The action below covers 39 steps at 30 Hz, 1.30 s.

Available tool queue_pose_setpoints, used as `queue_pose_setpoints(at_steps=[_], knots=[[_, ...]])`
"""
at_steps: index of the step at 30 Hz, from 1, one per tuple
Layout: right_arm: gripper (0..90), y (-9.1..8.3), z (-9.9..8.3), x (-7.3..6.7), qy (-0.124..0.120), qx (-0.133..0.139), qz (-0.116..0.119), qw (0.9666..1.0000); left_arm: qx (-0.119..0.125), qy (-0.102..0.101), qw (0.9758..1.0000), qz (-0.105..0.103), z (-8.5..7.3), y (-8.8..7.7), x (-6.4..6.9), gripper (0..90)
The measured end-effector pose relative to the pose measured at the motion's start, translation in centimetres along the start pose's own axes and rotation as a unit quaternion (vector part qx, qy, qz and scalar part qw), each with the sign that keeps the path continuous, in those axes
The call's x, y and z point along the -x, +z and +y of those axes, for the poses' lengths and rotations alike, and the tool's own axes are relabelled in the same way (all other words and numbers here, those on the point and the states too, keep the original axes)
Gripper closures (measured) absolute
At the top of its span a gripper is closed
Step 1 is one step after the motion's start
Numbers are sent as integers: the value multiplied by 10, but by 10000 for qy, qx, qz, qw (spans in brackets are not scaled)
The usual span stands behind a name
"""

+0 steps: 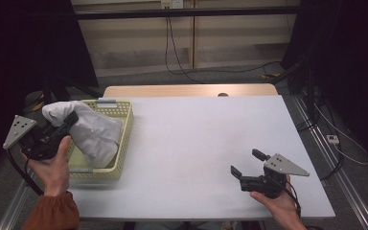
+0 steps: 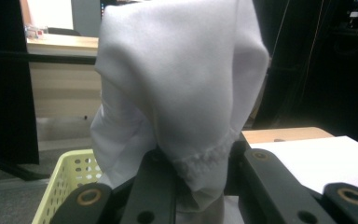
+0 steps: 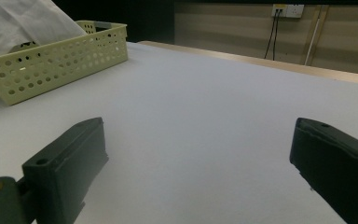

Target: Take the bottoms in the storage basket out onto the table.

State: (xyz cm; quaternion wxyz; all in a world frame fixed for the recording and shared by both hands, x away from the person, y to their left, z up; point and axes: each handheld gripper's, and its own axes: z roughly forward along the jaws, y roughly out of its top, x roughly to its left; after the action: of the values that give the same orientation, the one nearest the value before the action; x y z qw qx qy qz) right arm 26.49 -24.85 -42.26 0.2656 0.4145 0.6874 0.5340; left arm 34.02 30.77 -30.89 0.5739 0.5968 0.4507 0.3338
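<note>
The cloth [image 1: 93, 132], white and bunched, is held up over the basket [image 1: 124, 139] at the table's left edge, its lower part hanging down inside the basket. In the left gripper view the cloth [image 2: 182, 88] is seen gathered between the two black jaws, with a stitched hem caught just above them. The left gripper [image 1: 66, 122] is closed on a fold of it and is gripped by a hand [image 1: 52, 167] with a rust-coloured sleeve [image 1: 52, 213]. The basket, pale yellow and perforated, is set on the white table [image 1: 196, 139] at its left side; its wall [image 2: 65, 186] is seen beneath the cloth in the left gripper view, and the basket [image 3: 56, 58] is seen at far left in the right gripper view. The right gripper [image 1: 247, 163] is held low over the table near the front right corner, well apart from the basket. Its jaws are spread wide, with nothing between them; bare table [image 3: 205, 116] is seen in the gap.
</note>
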Motion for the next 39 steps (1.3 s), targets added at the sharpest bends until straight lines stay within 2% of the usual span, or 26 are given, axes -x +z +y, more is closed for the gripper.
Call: queue_pose_setpoints(at_steps=[24, 28, 31, 33, 39], knots=[[38, 2, 0, 0, -27, -19, -7, 10000, 378, 15, 9993, -6, 23, -8, 0, 802], [38, 3, 0, -1, -16, -17, 7, 10000, 500, -30, 9987, 0, 29, -9, -2, 802], [38, 3, 0, 0, -8, -22, 18, 10000, 605, -231, 9978, -155, 33, -11, -3, 802], [38, 4, 0, 0, -7, -19, 26, 10000, 624, -157, 9979, -101, 35, -11, 0, 802], [38, 4, 0, -1, -31, -27, 31, 10000, 629, -41, 9979, -130, 38, -8, 6, 802]])
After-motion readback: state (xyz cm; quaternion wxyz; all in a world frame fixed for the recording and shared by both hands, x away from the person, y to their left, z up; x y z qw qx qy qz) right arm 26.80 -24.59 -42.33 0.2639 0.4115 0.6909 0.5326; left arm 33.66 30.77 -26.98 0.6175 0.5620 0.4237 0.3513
